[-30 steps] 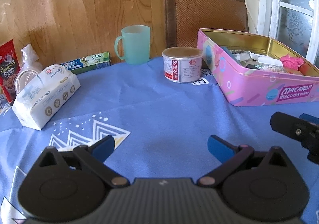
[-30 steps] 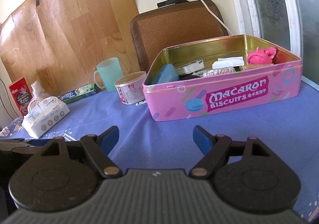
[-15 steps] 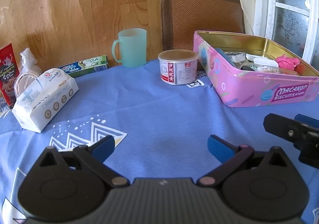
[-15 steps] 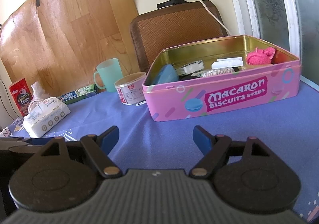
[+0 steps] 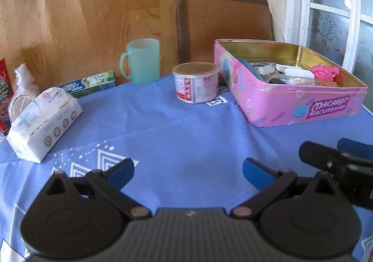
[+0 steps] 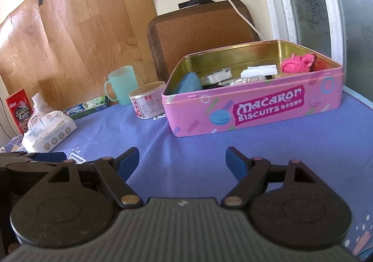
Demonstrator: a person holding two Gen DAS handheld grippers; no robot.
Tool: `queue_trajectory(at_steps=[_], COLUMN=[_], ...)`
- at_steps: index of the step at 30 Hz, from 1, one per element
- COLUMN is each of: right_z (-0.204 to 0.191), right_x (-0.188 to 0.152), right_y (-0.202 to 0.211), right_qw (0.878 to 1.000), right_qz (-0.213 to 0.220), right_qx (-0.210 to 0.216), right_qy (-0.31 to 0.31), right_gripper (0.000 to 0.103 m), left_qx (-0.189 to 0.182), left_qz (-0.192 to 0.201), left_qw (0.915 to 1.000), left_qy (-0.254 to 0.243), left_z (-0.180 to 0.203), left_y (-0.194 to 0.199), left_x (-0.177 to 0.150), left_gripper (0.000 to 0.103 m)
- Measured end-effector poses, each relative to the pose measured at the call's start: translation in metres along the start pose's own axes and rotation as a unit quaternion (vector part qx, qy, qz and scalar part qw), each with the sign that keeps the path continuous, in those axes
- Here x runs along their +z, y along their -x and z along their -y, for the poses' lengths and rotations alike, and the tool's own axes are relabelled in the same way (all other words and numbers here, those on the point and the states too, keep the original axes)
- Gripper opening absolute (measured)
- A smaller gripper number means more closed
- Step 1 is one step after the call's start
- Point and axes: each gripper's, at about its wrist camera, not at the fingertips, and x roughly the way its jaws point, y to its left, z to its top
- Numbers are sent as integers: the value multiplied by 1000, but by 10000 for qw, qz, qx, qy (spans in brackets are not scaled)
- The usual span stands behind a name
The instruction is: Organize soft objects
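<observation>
Both tools hang low over the desk with their blue fingers spread apart and nothing between them: the left tool (image 5: 188, 170) and the right tool (image 6: 183, 160) are released. The left wrist view shows the right tool as a black shape at its right edge, and the right wrist view shows part of the left tool at its left edge, so the two are side by side. The pink biscuit tin (image 6: 254, 108) stands open on the far right part of the desk. Only the right wrist view shows its long printed wall from the front; the left wrist view looks along its short side. Inside the tin lie a pink soft cloth (image 6: 297, 63) in the far right corner, a blue soft piece (image 6: 190, 82) at the left end, and between them some white packets that I cannot identify. A tissue pack (image 5: 44, 119) lies on the left of the desk, well apart from the tin. Just left of the tin stands a small round can (image 5: 197, 82), behind it a pale green mug (image 5: 142, 61), and a green toothpaste box (image 5: 89, 82) lies near the wall. A red packet (image 6: 19, 110) and a crumpled plastic bag (image 5: 23, 80) are at the far left. The desk carries a blue cloth (image 5: 186, 136) with white triangles. Behind it are a brown chair back (image 5: 223, 26), a wood-pattern panel (image 6: 77, 26) and a white-framed window (image 6: 326, 1).
</observation>
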Motion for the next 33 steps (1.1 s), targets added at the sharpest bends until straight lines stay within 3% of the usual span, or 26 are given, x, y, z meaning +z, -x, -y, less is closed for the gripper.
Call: queue_trajectory(at_steps=[10,33], right_z=[-7,8], right_x=[3,3], right_y=[-5,-4], right_qw=[9998,9999], right_qz=[35,77], right_qx=[166,127], right_qy=[89,-63], right_gripper=[83,81], left_qx=[347,283], left_qz=[-53,-98], left_qw=[9990,9995], left_qy=[261,141], left_z=[-21,-5], left_y=[-5,-6], left_x=[1,3], left_gripper=[103,103])
